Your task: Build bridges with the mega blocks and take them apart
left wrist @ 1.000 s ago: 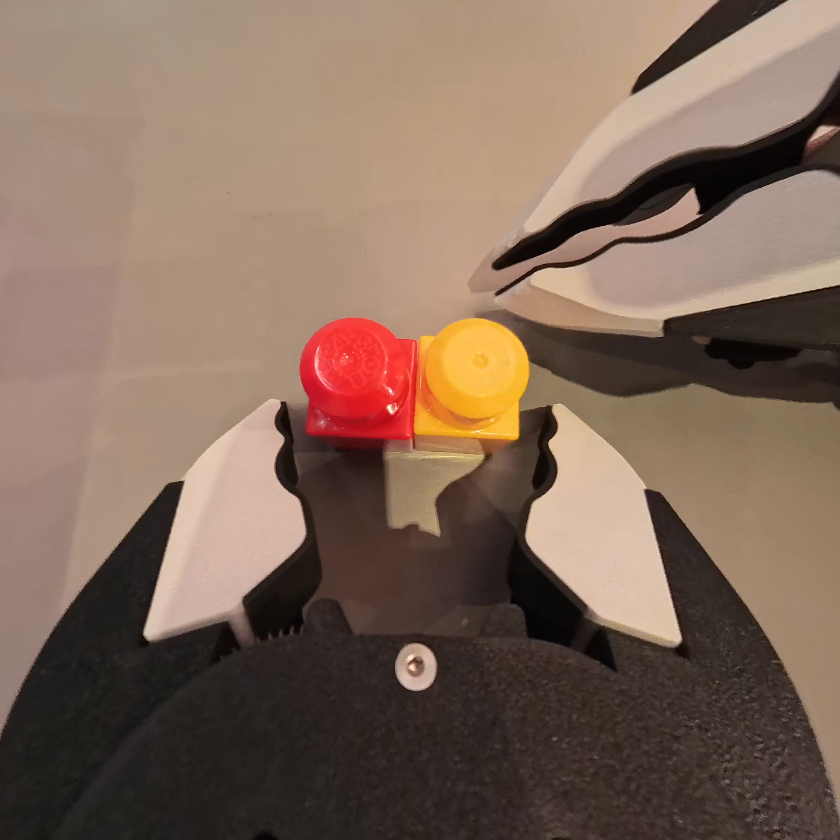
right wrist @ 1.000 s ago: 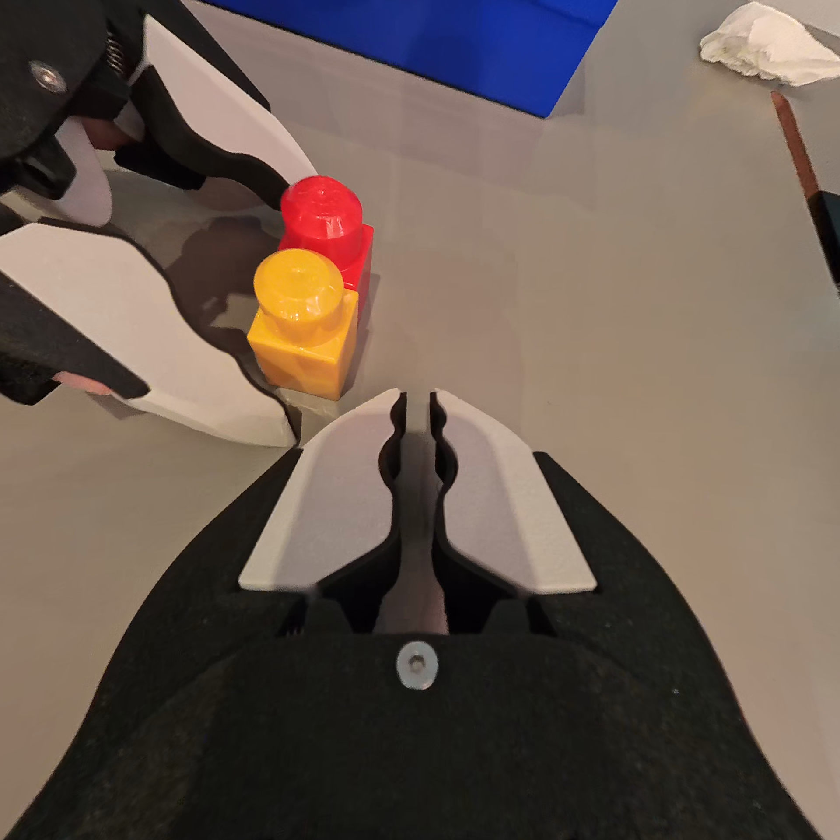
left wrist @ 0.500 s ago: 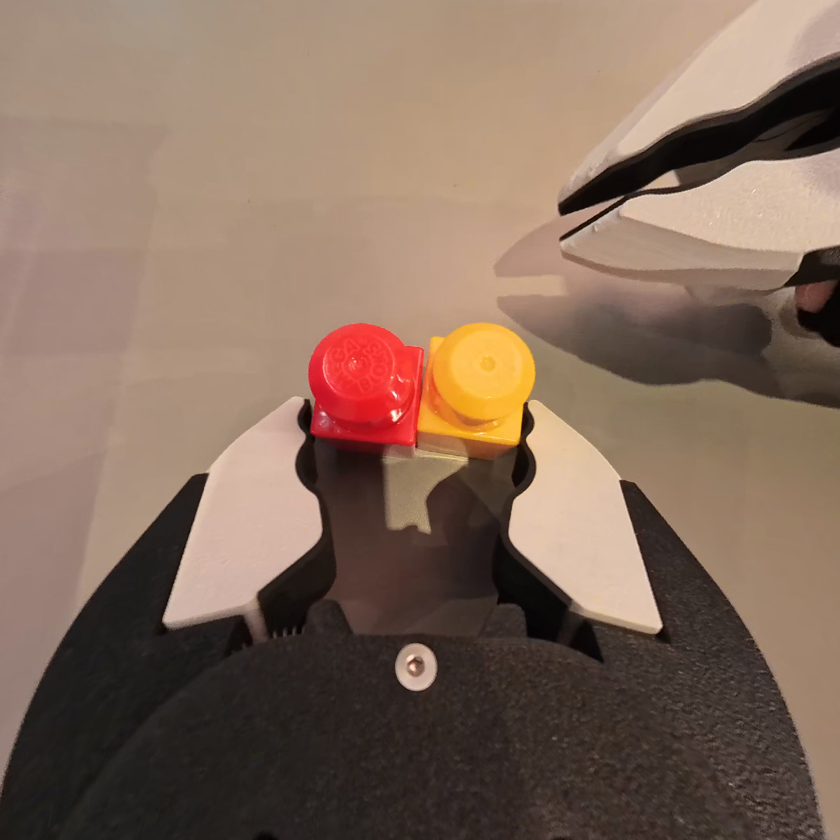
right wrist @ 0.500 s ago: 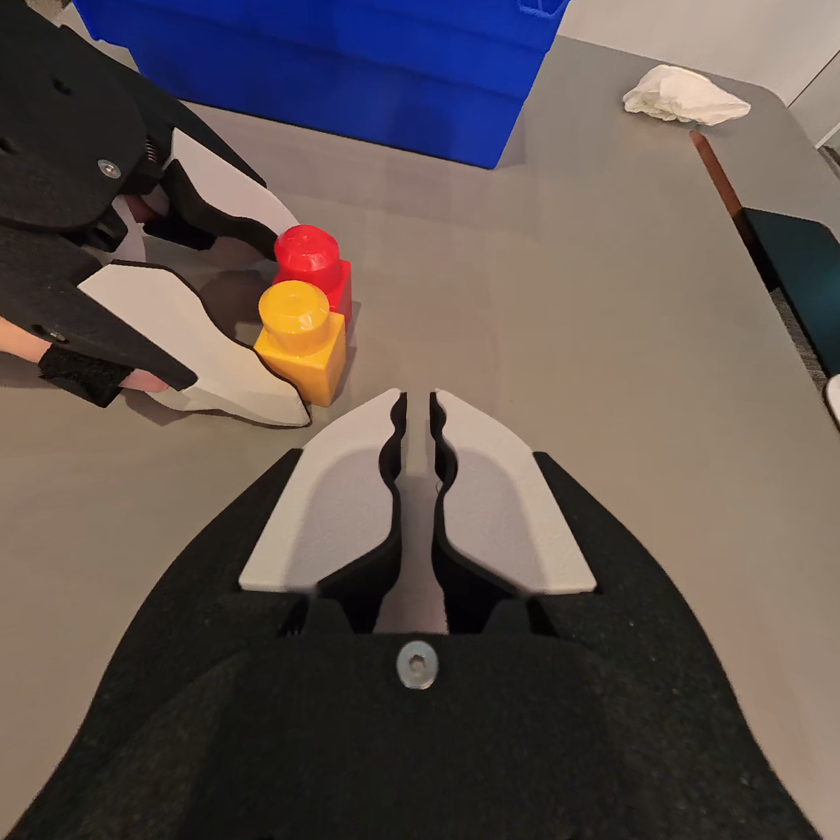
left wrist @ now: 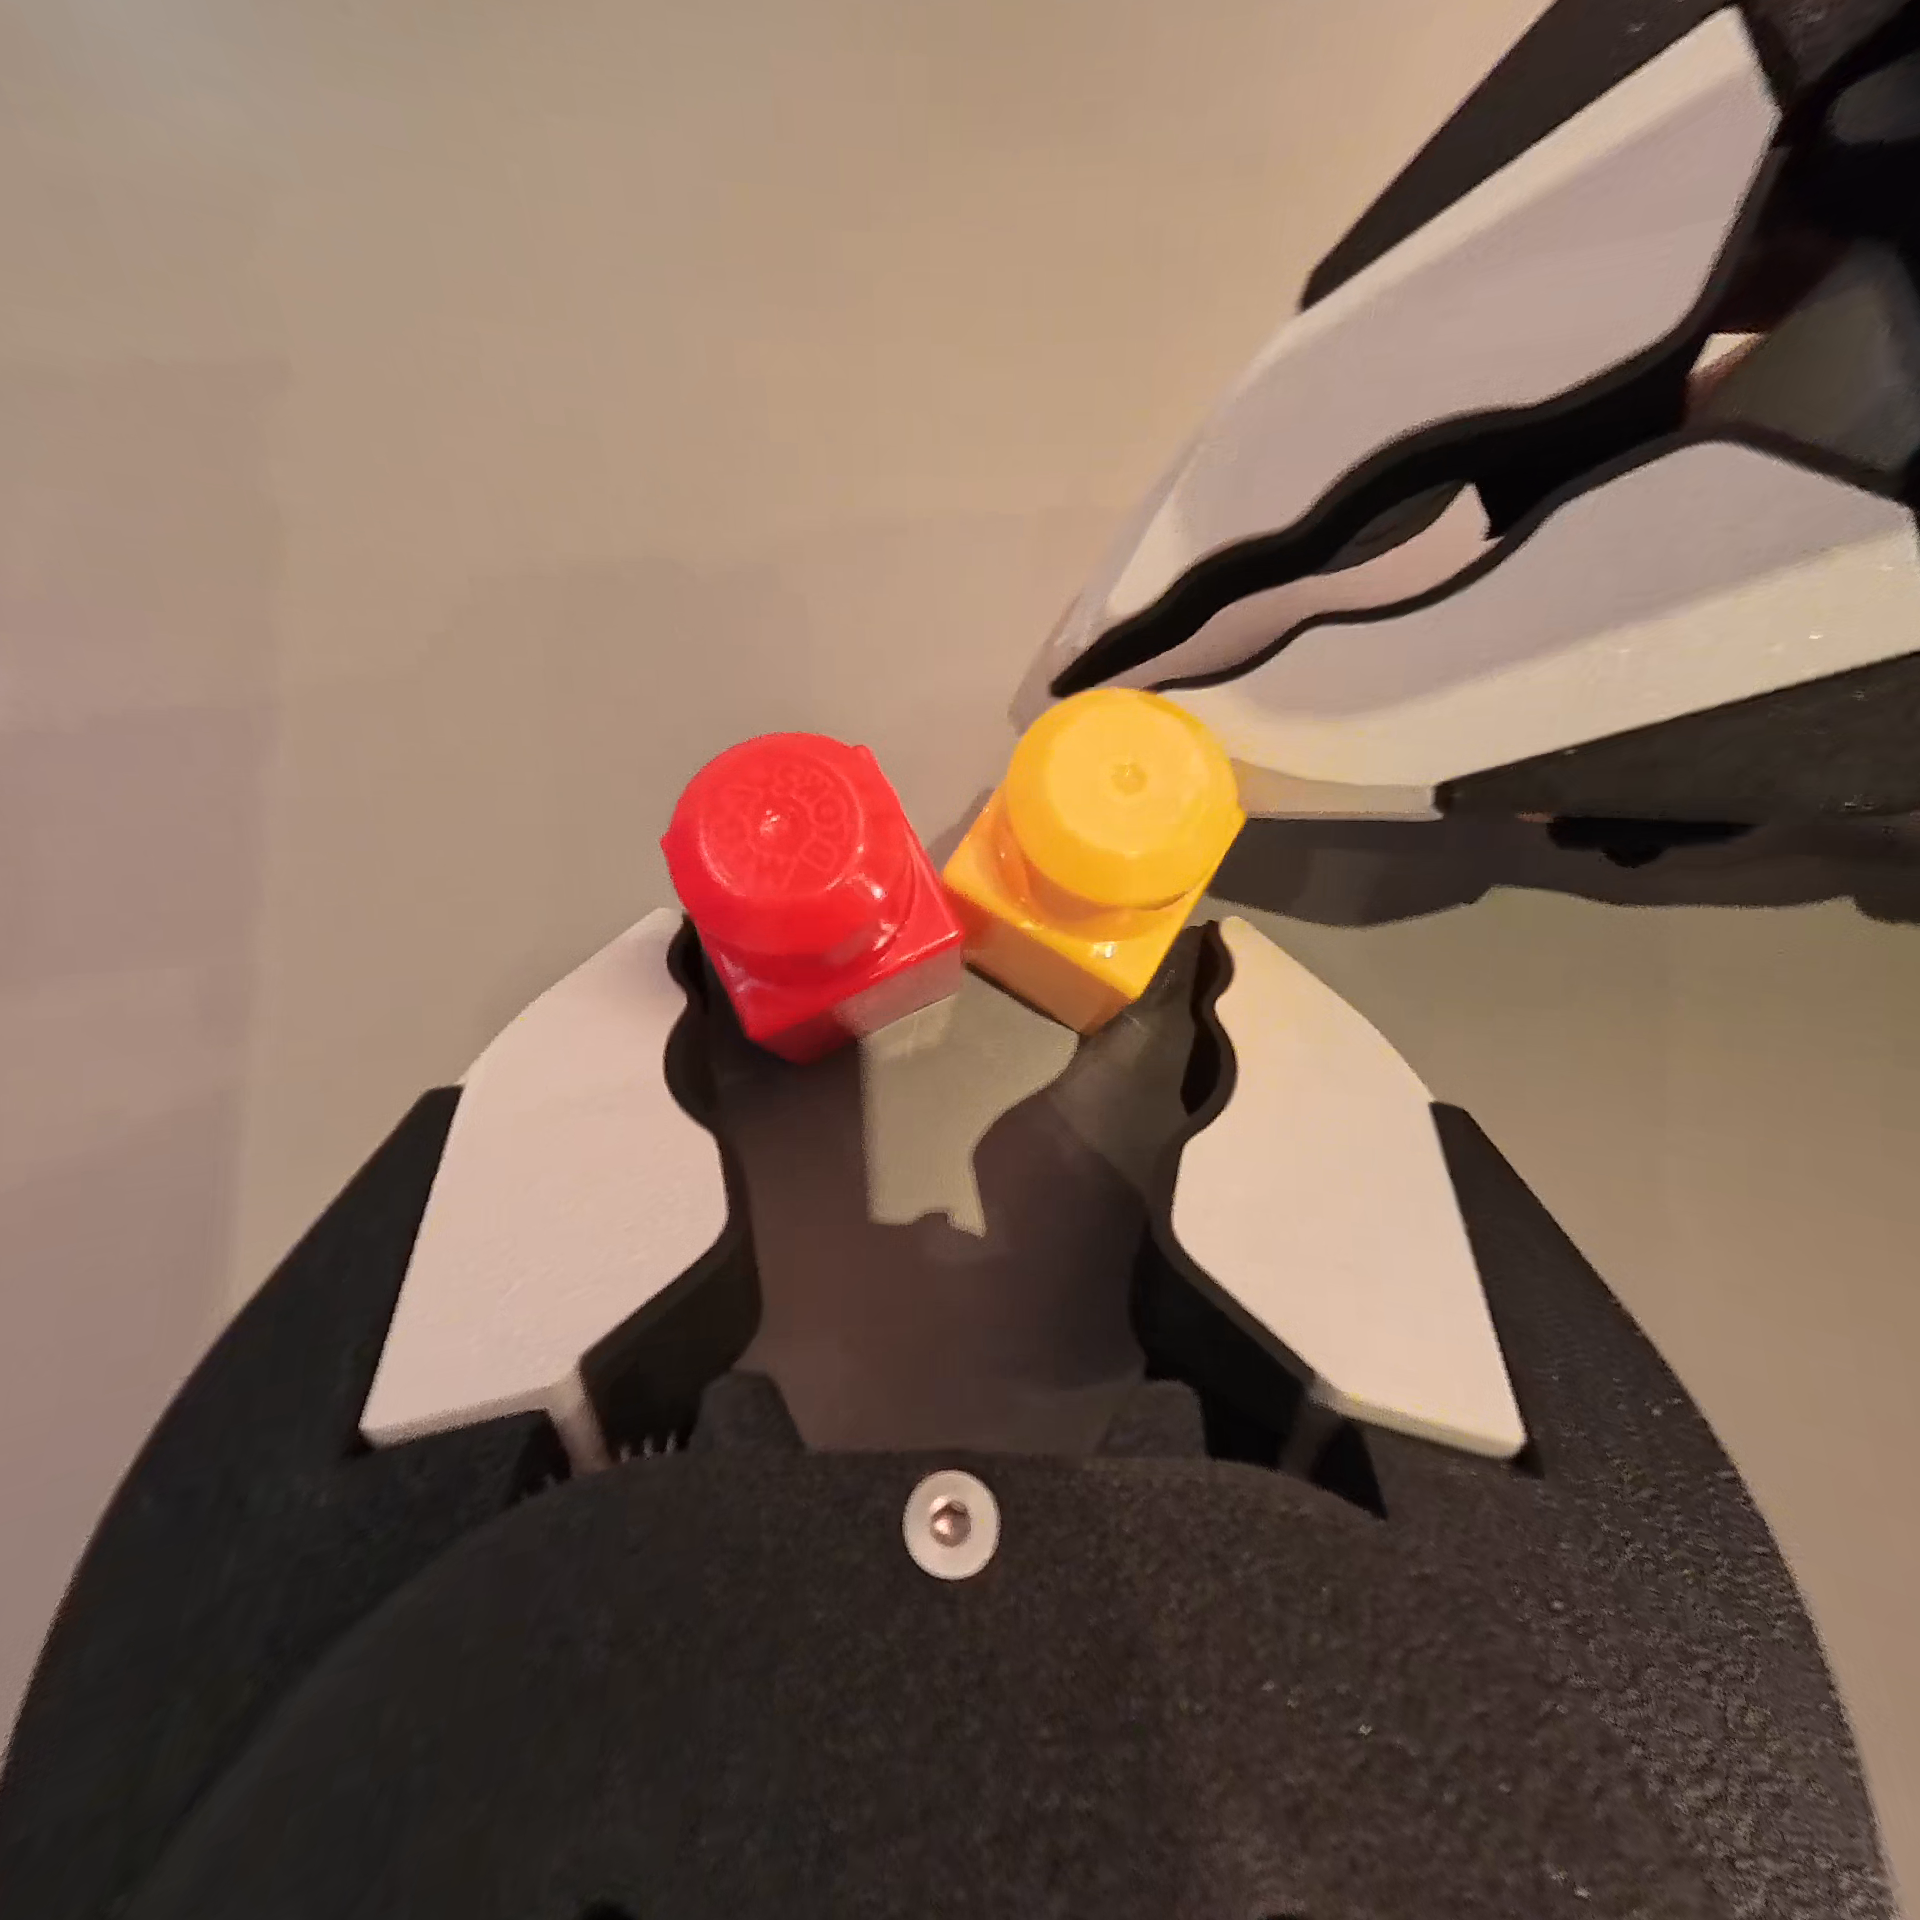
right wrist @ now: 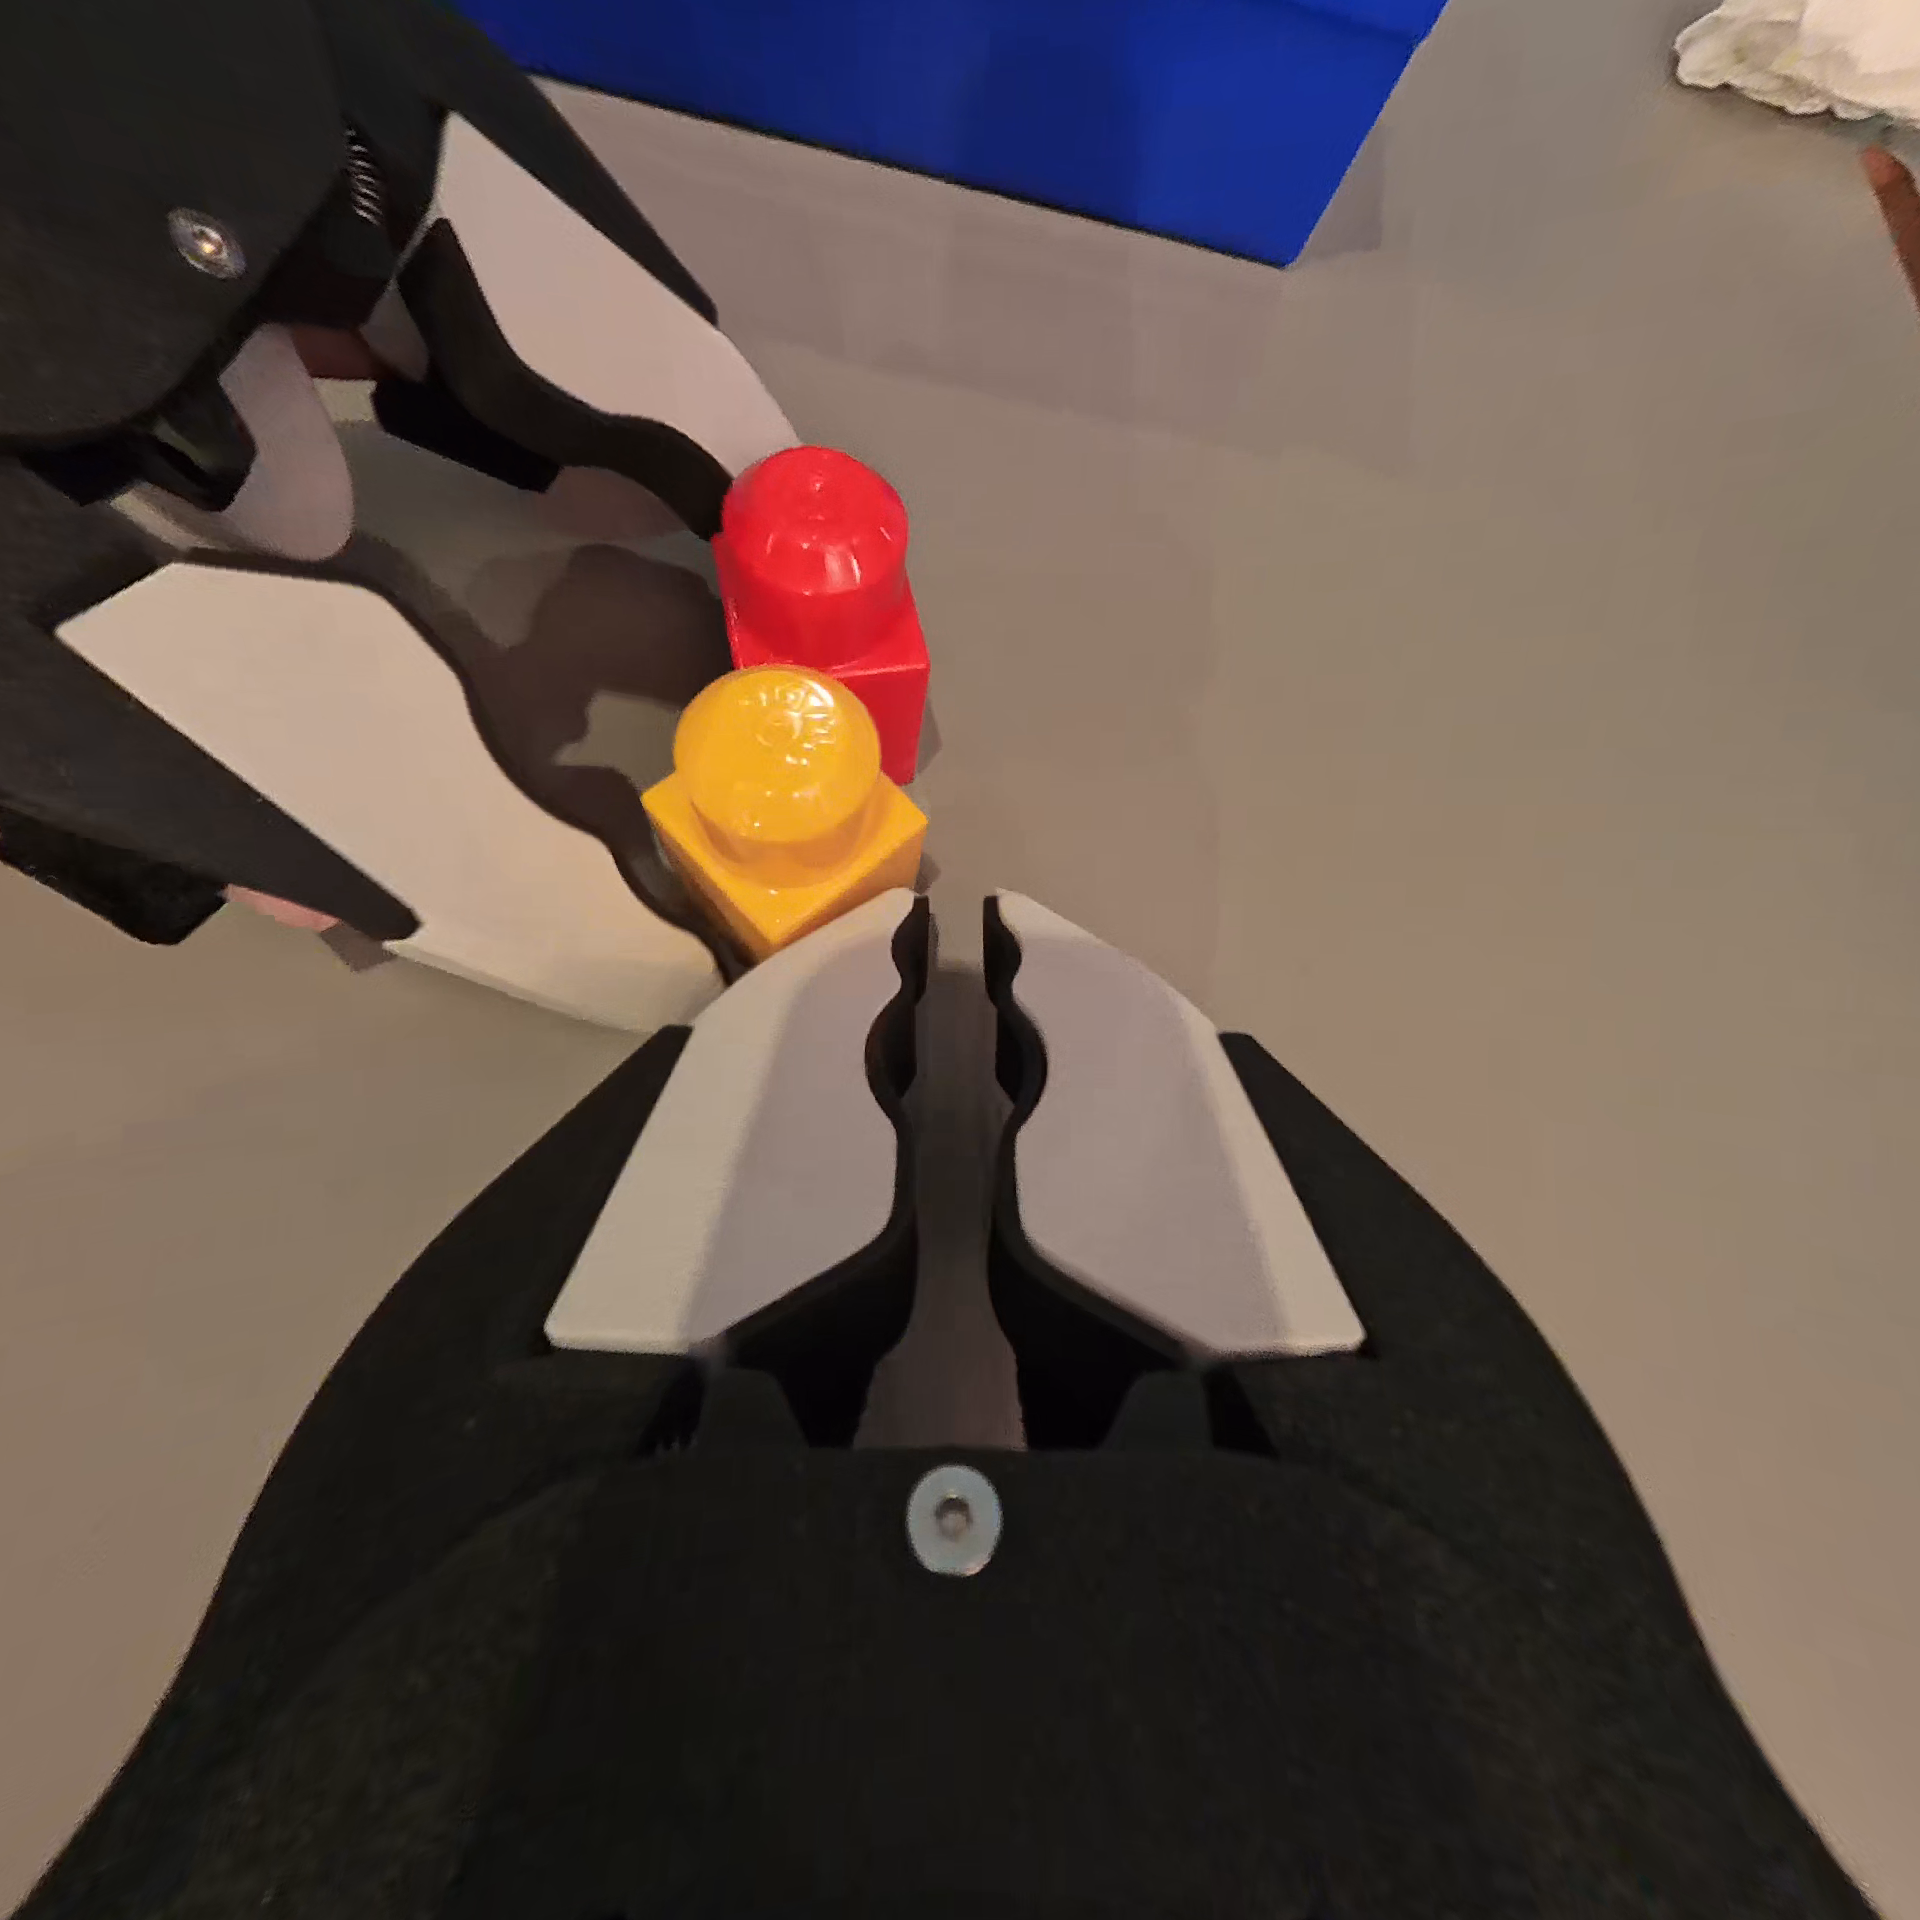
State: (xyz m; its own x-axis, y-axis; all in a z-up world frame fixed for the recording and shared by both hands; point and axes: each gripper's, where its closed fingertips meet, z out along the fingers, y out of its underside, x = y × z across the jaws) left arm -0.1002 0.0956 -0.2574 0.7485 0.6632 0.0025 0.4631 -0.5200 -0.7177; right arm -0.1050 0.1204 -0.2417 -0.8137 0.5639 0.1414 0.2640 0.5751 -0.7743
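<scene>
Each gripper has a textured black body and two pale grey fingers lined with wavy black pads. A silver screw [right wrist: 953,1520] sits just behind the right gripper [right wrist: 951,914] fingers; the left gripper [left wrist: 945,940] matches.

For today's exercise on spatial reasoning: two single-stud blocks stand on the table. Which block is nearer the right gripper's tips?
The yellow block. It sits right at the tips of the right gripper, whereas the red block stands behind it, farther off.
</scene>
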